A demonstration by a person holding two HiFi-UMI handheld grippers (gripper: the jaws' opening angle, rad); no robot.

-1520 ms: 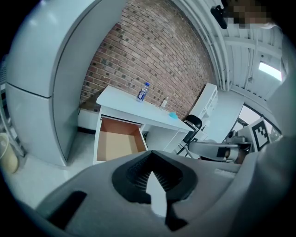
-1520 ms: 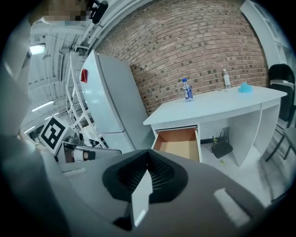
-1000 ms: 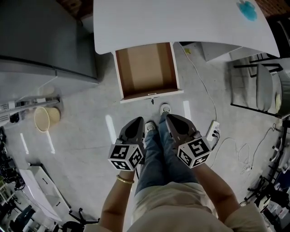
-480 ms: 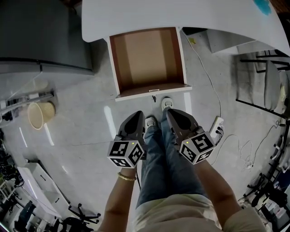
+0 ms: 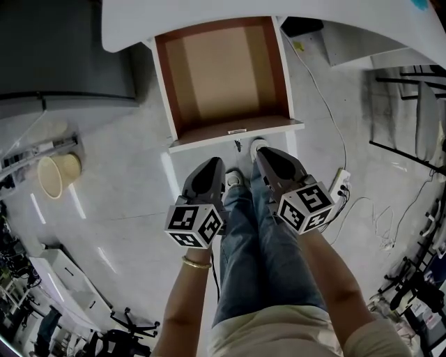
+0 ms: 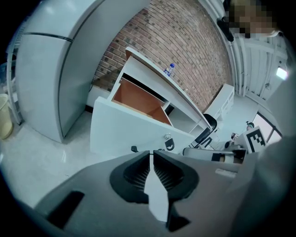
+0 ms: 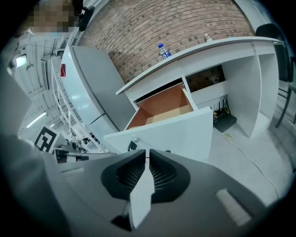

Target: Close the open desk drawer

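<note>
Drawer (image 5: 221, 73): open, drawn out from under the white bench (image 5: 174, 21), just ahead of both grippers and clear of them.
Left gripper (image 6: 151, 153): jaws clenched; I see nothing between them.
Right gripper (image 7: 148, 152): jaws a crack apart, just been opening, gripping nothing.

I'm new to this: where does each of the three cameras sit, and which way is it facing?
Head view: on the person's head, looking steeply down at the open drawer; shows forearms, legs, left gripper and right gripper.
Left gripper view: rides that gripper, faces the drawer front over shut jaws.
Right gripper view: the same from the right; its jaws have just been opening, nothing between them.
Shared: both gripper views show the drawer, desk and bottle.
</note>
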